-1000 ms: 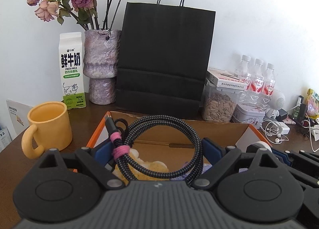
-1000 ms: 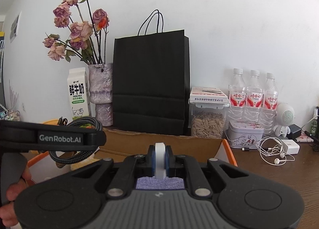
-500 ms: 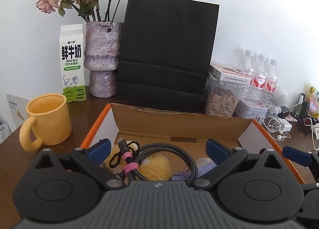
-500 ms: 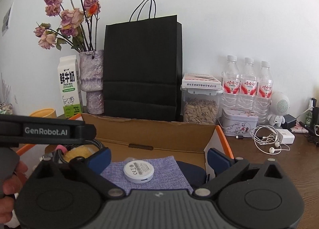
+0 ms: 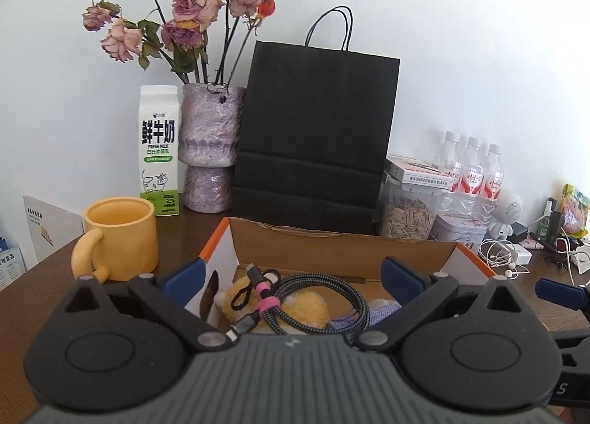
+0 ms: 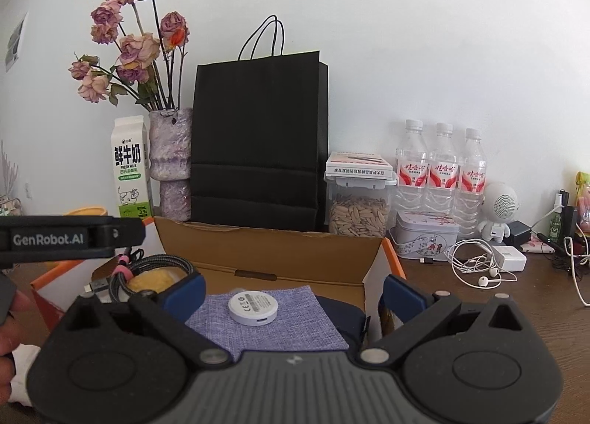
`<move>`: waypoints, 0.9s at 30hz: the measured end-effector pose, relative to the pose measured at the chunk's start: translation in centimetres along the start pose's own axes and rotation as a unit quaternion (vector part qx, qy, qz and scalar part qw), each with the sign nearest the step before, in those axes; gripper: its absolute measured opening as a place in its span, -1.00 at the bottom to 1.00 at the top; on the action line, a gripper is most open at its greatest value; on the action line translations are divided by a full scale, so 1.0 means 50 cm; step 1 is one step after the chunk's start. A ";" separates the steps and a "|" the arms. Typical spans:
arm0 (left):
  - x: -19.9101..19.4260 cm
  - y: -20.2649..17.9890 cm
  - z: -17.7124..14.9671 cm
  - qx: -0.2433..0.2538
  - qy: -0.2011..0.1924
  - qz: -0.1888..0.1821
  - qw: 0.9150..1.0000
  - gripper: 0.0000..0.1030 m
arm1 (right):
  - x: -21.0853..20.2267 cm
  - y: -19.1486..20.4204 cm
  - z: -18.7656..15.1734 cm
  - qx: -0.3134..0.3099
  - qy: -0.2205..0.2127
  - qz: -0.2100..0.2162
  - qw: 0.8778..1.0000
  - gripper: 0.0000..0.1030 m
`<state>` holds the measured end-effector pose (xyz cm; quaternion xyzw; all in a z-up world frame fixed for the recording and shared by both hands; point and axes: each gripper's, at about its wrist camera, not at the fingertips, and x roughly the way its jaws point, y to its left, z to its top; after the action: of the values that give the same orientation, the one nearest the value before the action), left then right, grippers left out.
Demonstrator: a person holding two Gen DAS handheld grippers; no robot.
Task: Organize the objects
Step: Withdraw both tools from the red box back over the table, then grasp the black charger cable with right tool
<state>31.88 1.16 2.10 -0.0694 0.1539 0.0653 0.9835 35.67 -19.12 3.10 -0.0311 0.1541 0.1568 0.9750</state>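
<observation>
An open cardboard box (image 5: 343, 247) with orange edges sits on the brown table. A coiled braided cable (image 5: 309, 298) with a pink tie lies inside on a yellow plush (image 5: 306, 309). My left gripper (image 5: 293, 276) is open and empty above it. In the right wrist view the box (image 6: 280, 258) holds a white round puck (image 6: 253, 307) lying on a purple-grey cloth (image 6: 273, 317); the cable (image 6: 147, 269) lies at the left. My right gripper (image 6: 293, 291) is open and empty just above the puck.
A yellow mug (image 5: 118, 236) stands left of the box. Behind stand a milk carton (image 5: 159, 151), a vase of dried roses (image 5: 210, 151), a black paper bag (image 5: 313, 136), a seed jar (image 5: 405, 214), water bottles (image 6: 438, 169), a tin (image 6: 424, 239) and white earphones (image 6: 475, 265).
My left gripper opened and let the cable drop into the box. My right gripper opened and left the white puck on the cloth. Both grippers pulled up and back.
</observation>
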 end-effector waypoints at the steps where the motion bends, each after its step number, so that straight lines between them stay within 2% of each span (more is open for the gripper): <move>1: -0.013 0.007 -0.008 -0.002 -0.004 0.003 1.000 1.00 | -0.011 -0.002 -0.004 -0.001 -0.005 -0.002 1.000 1.00; 7: -0.079 0.034 -0.059 0.006 0.007 0.017 1.000 1.00 | -0.094 -0.019 -0.038 -0.005 -0.022 -0.015 1.000 1.00; 11: -0.116 0.041 -0.100 0.021 0.028 0.015 0.999 1.00 | -0.140 -0.019 -0.072 -0.013 -0.009 -0.018 1.000 1.00; 17: -0.170 0.063 -0.131 0.013 0.028 0.013 0.999 1.00 | -0.202 -0.015 -0.123 -0.015 0.011 -0.031 0.999 1.00; 21: -0.188 0.075 -0.145 0.007 0.043 0.012 0.999 1.00 | -0.244 -0.027 -0.143 0.001 0.018 -0.036 0.999 1.00; 24: -0.199 0.074 -0.154 0.017 0.048 0.013 0.999 1.00 | -0.269 -0.036 -0.152 0.013 0.018 -0.038 0.999 1.00; 27: -0.209 0.067 -0.164 0.032 0.055 0.014 0.998 1.00 | -0.278 -0.034 -0.157 0.009 0.036 -0.029 0.999 0.97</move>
<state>19.09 2.04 -2.75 -0.0391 0.2104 0.0698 0.9743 21.38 -25.68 -0.04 -0.0325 0.1896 0.1259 0.9732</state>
